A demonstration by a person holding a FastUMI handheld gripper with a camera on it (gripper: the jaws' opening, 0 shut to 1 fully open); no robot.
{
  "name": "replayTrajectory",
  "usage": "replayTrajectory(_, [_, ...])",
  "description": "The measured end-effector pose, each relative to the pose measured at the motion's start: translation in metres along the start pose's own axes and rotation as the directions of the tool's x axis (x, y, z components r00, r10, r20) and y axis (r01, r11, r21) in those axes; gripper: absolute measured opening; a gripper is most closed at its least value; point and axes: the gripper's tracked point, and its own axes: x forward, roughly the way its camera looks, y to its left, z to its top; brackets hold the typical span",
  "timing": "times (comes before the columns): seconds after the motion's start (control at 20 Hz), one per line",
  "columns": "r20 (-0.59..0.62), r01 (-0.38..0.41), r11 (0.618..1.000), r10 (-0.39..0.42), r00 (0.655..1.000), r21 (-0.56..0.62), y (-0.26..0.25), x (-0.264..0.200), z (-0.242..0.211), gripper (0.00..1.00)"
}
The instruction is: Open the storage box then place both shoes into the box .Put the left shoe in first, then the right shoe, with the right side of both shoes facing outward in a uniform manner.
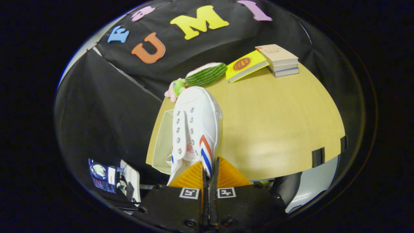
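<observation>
You have the gripper [209, 171] closed on the shoe's [195, 126] heel side, apparently carrying it over the box [163, 142] for loading.

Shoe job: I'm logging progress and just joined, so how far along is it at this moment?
Done: little to confirm; the pale storage box sits at the table edge, whether open or shut I cannot tell. In hand: the gripper is shut on the white shoe by its collar, toe pointing away, beside the box. Left: seating this shoe, then the other one.
</observation>
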Motion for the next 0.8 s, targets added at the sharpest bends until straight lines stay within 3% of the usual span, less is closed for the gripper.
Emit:
replayTrajectory(0.35, [0.031, -0.081, 0.995, 0.08, 0.996, 0.053, 0.079, 0.042, 0.003, 0.07])
replayTrajectory(0.8, [-0.06, 0.019, 0.988, -0.009, 0.998, 0.156, 0.062, 0.114, -0.011, 0.07])
